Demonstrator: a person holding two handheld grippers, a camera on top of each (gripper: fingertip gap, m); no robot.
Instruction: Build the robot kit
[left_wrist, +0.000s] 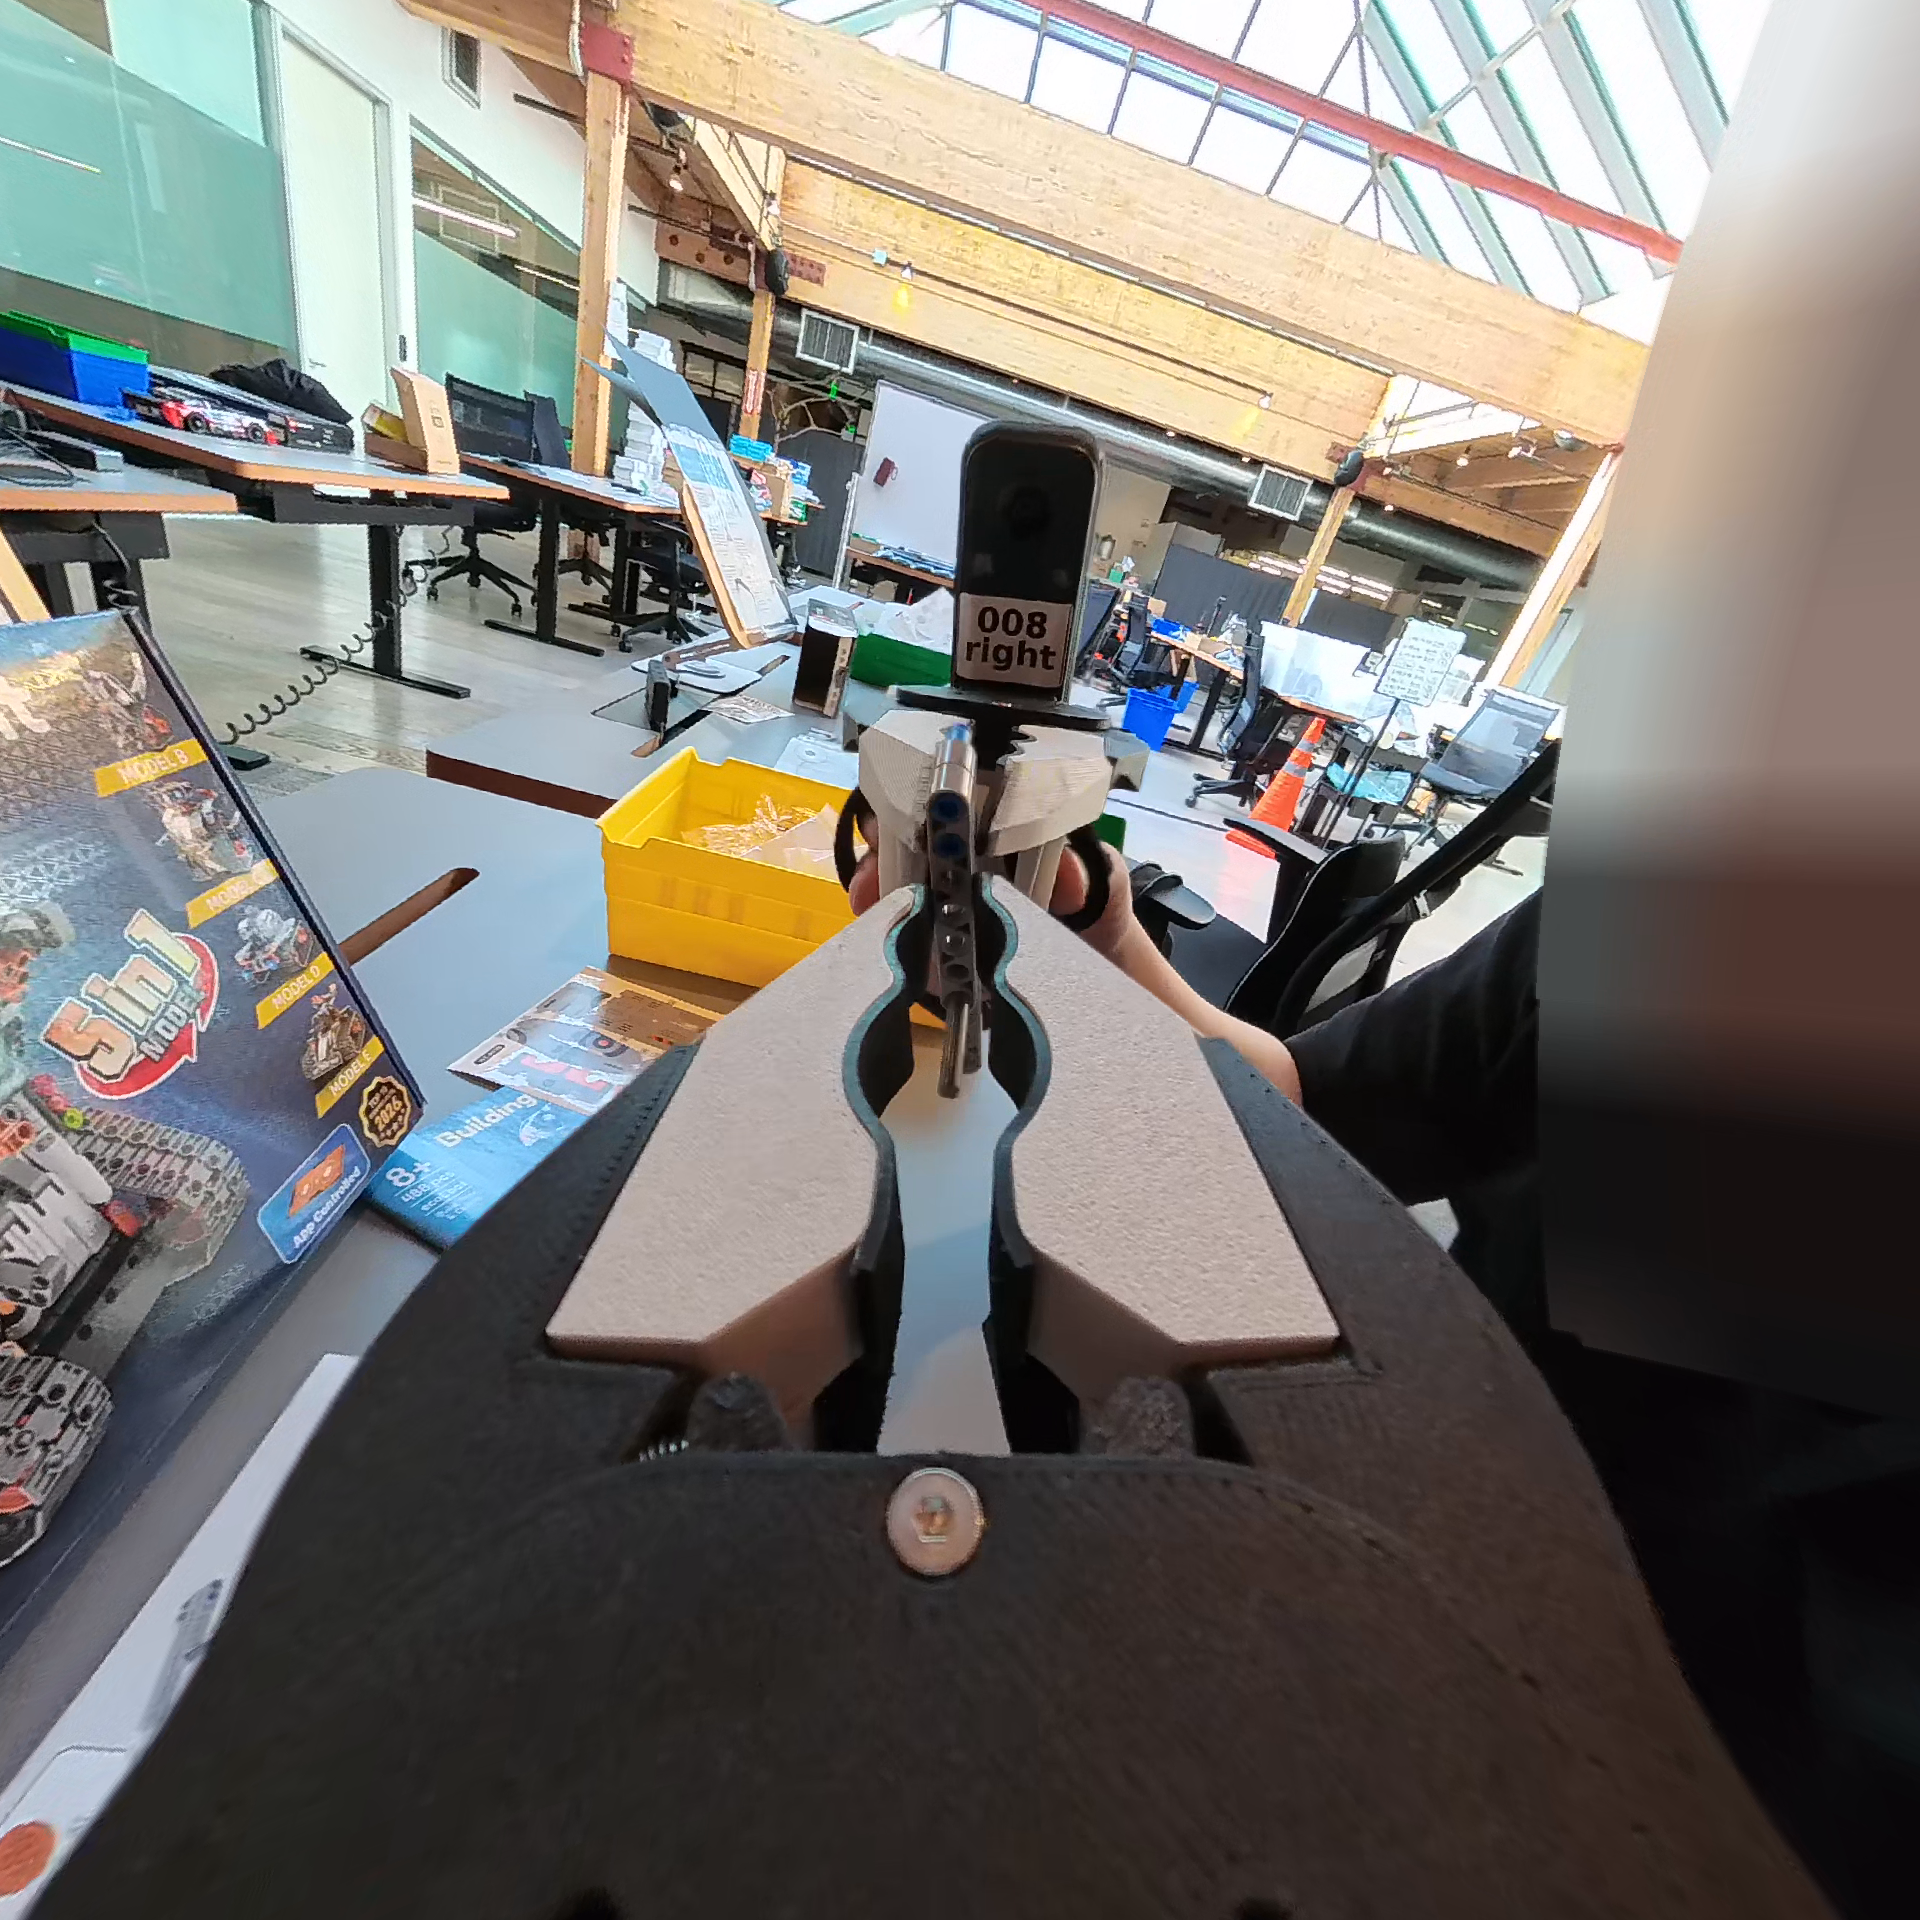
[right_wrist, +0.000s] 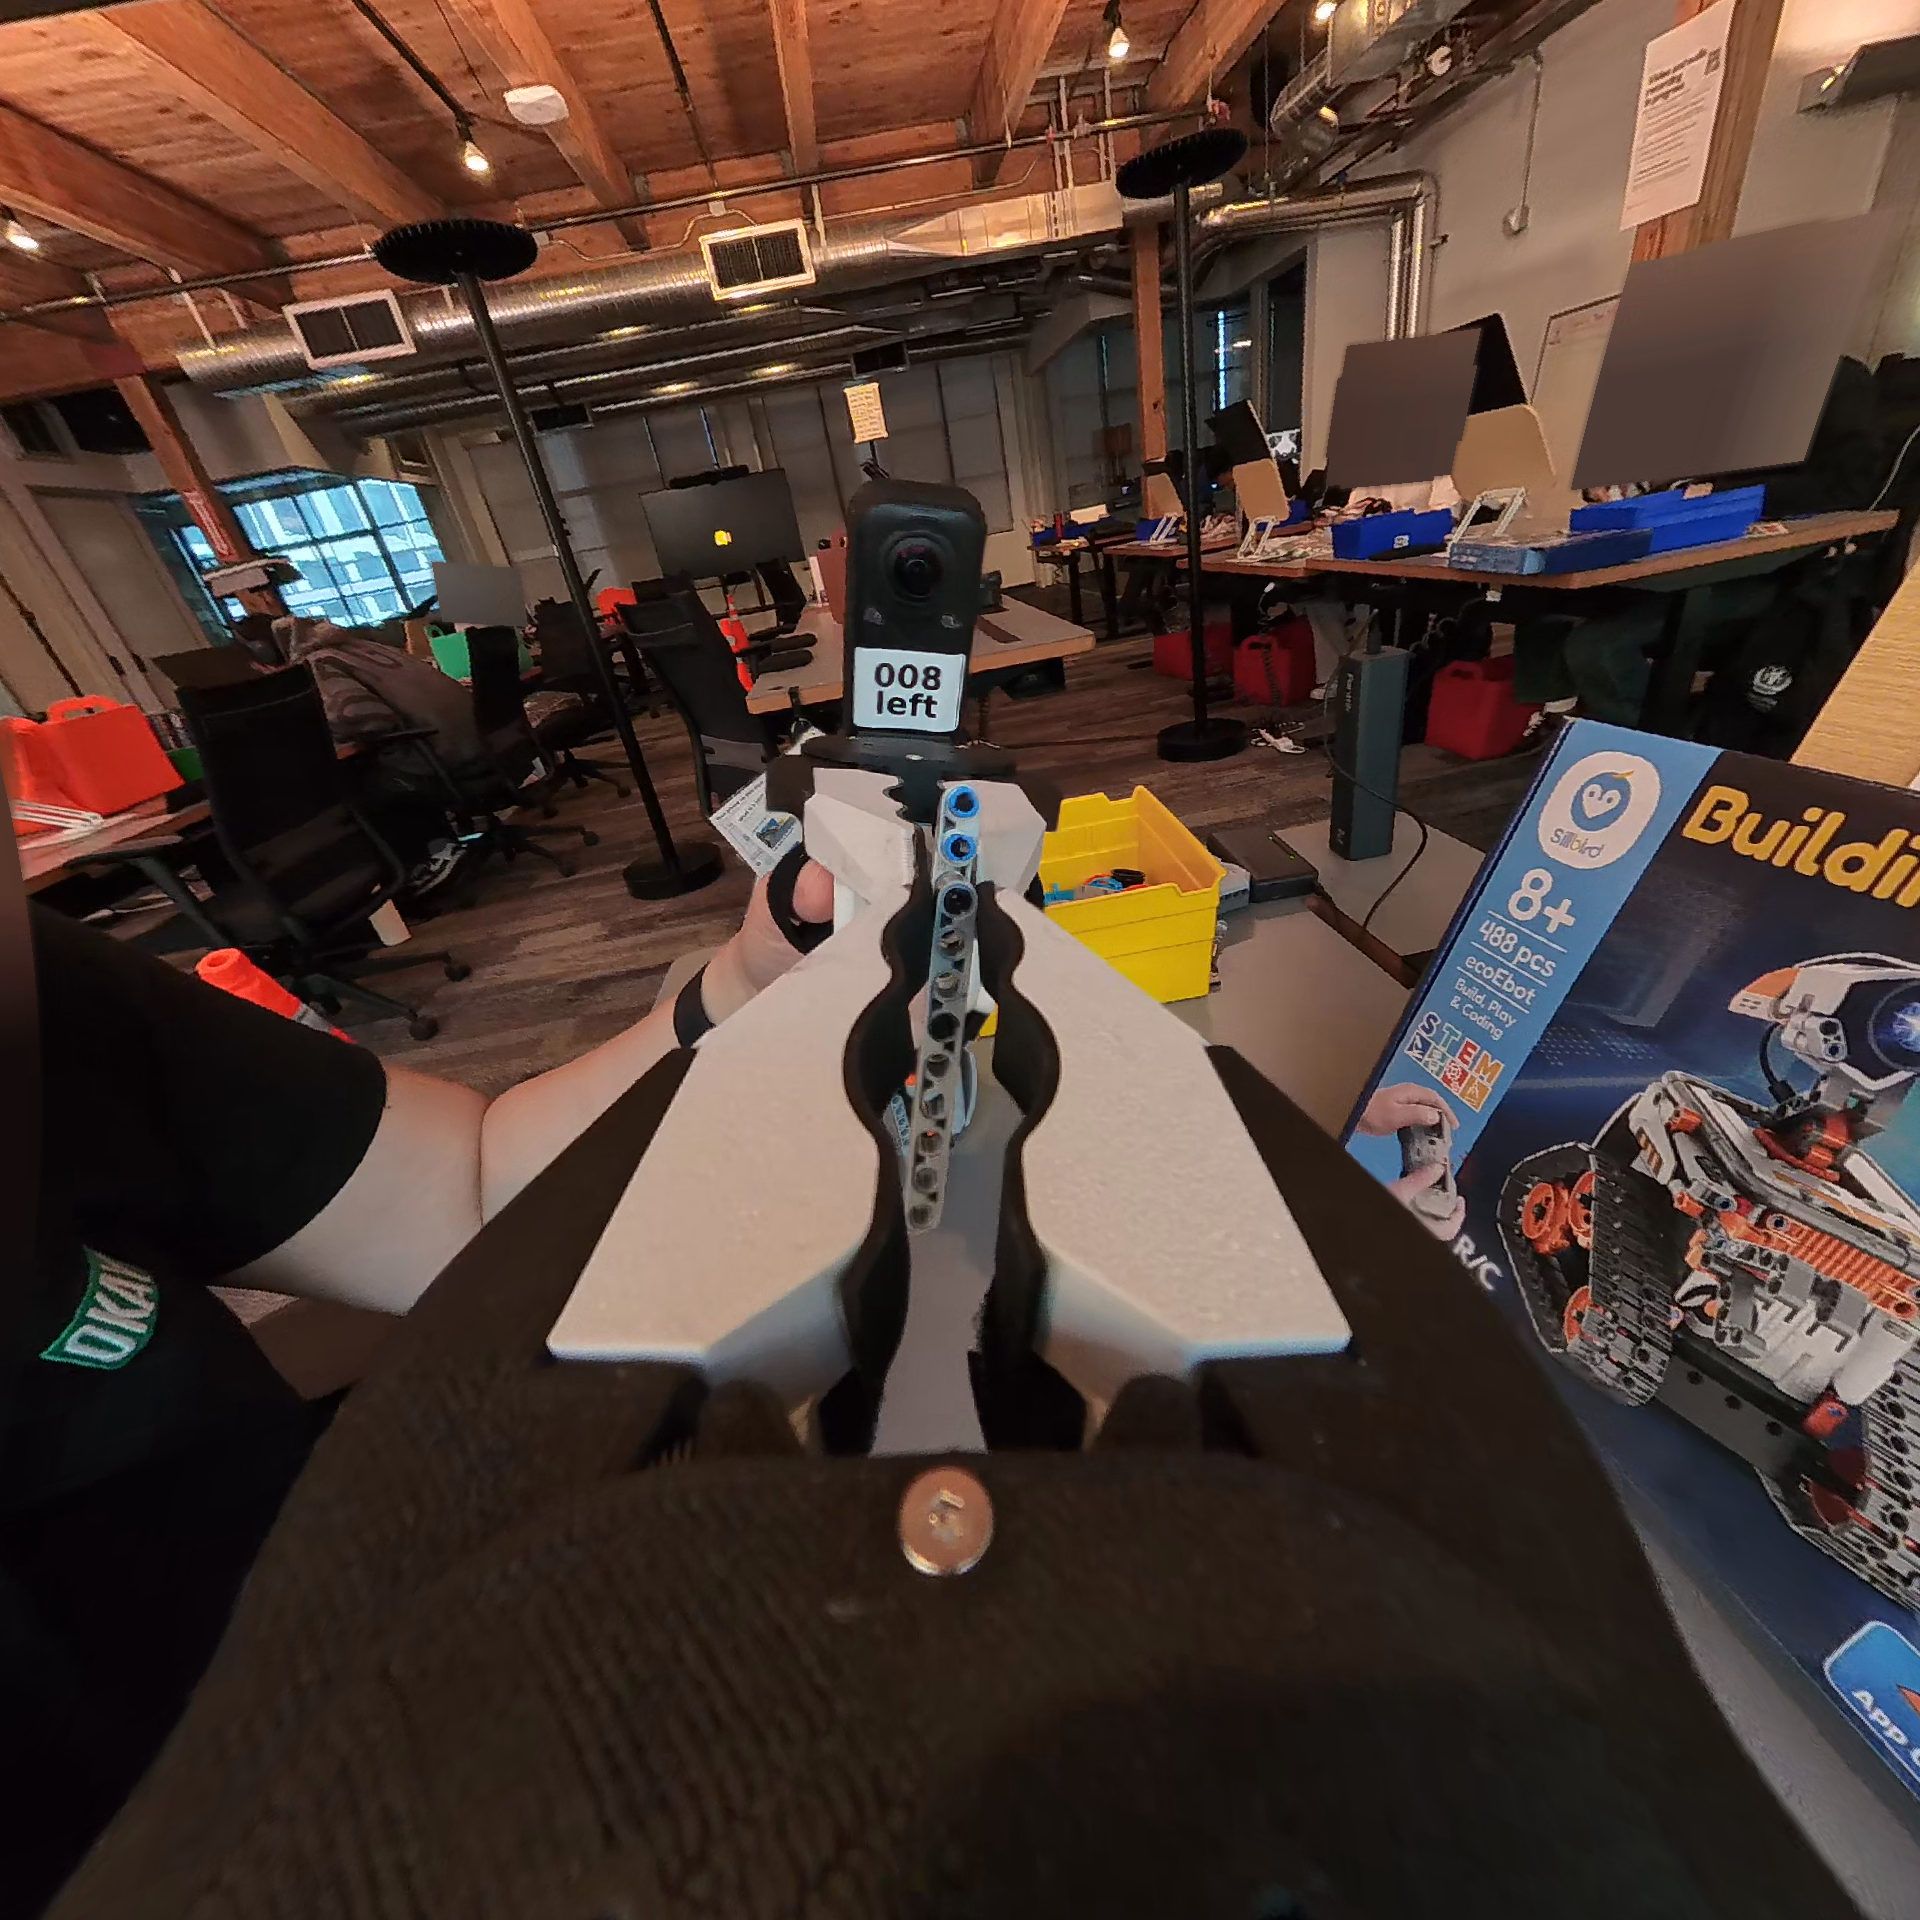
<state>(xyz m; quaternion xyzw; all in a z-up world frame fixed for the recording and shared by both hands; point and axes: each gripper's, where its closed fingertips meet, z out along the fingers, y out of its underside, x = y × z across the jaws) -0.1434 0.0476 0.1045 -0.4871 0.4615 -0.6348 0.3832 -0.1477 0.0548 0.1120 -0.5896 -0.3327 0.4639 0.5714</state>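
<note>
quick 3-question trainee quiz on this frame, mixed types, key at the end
1. True or false: the yellow bin in the left wrist view is empty.
2. What is the left claw closed on? A) a grey holed beam B) an orange cone C) a booklet
3. Fill in: in the right wrist view, the toy box stands to the ___ of the right claw.

Key: 1 false, it holds clear bags; 2 A; 3 right.
</note>
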